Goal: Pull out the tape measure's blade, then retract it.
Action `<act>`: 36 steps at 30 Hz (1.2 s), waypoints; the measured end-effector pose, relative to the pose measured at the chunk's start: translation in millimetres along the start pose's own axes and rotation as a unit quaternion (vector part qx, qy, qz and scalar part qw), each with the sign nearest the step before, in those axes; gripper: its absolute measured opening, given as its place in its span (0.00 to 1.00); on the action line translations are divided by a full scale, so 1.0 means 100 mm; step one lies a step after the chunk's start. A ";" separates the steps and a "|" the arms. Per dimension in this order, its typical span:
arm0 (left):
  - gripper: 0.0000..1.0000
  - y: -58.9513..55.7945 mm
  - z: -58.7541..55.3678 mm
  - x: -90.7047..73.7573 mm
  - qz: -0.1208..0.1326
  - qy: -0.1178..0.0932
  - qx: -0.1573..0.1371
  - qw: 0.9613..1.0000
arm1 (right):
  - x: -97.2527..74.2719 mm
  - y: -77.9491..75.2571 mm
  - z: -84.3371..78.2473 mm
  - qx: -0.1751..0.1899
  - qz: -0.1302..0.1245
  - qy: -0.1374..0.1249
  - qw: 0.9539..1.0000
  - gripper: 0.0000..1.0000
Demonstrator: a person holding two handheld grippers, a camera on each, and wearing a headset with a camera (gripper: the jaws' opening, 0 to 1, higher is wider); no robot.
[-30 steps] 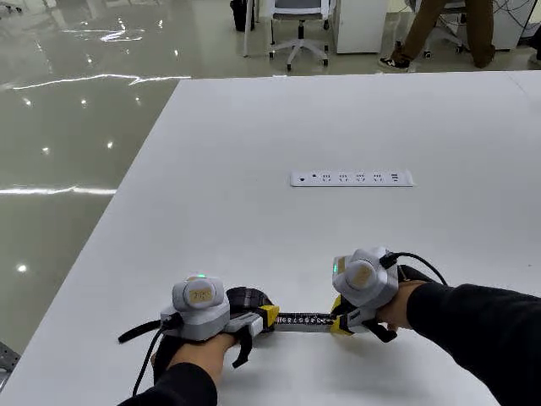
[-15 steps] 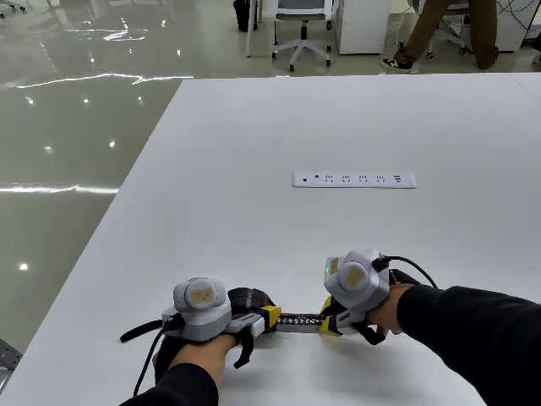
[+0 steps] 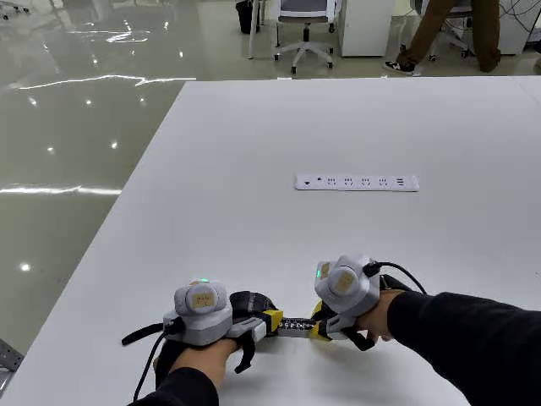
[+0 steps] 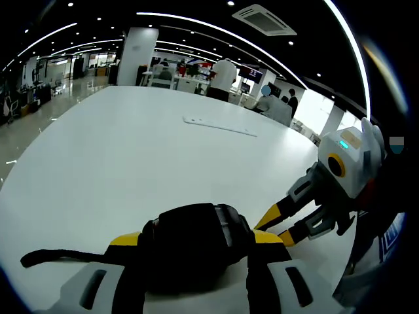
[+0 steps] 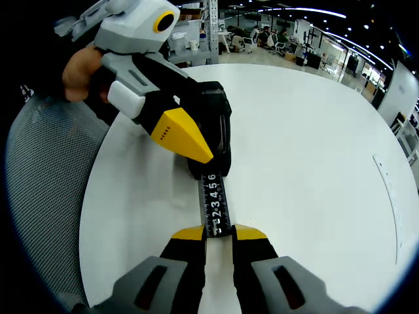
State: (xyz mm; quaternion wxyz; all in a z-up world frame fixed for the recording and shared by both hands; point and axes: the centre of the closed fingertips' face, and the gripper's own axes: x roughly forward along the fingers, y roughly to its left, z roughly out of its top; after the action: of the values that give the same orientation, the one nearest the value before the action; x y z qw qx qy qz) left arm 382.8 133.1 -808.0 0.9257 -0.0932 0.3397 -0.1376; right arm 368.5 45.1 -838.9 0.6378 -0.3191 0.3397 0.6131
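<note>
While you've got both hands low at the near edge of the white table (image 3: 254,169), your left gripper (image 4: 196,239) has its jaws clamped on the black tape measure (image 3: 252,303), one yellow-tipped jaw on each side of the case. In the left gripper view the case sits right between the jaws, resting on the tabletop, and a black strap (image 4: 46,258) trails off along the table beside it. I can't tell what that strap is attached to.

Your right gripper (image 5: 217,232) faces the left one, and its jaws are pinched together on the end of the blade (image 5: 215,203). Only a short stretch of blade is out. In the right gripper view you can read the numbers 1 through 6 running from your jaw tips up to the mouth of the case, and the blade lies flat and straight, just above or on the table. From the head view the two grippers are near each other, with that bit of blade bridging the gap between them.

Further up the table, well apart from your hands, a white power strip (image 3: 357,182) lies flat. Past the far edge there's a shiny floor, an office chair (image 3: 302,25) and somebody's legs (image 3: 448,30).
</note>
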 end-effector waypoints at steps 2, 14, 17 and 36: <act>0.58 0.00 0.00 0.00 0.000 0.000 0.000 1.000 | 0.01 0.01 0.02 -0.002 0.000 0.000 1.000 0.10; 0.58 0.00 -0.01 0.00 -0.002 0.000 -0.001 1.000 | 0.08 0.01 0.10 0.000 0.001 -0.003 1.000 0.10; 0.58 0.00 -0.01 0.00 -0.003 0.000 -0.001 1.000 | 0.11 0.02 0.13 -0.001 0.001 -0.008 1.000 0.10; 0.58 0.00 -0.02 0.00 -0.006 0.002 -0.004 1.000 | 0.27 0.03 0.32 -0.004 0.008 -0.017 1.000 0.11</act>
State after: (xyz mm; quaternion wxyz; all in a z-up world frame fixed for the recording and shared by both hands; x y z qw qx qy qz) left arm 381.7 132.7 -809.2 0.9237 -0.0987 0.3420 -0.1415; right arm 367.3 87.0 -842.8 0.6370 -0.3088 0.3288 0.6251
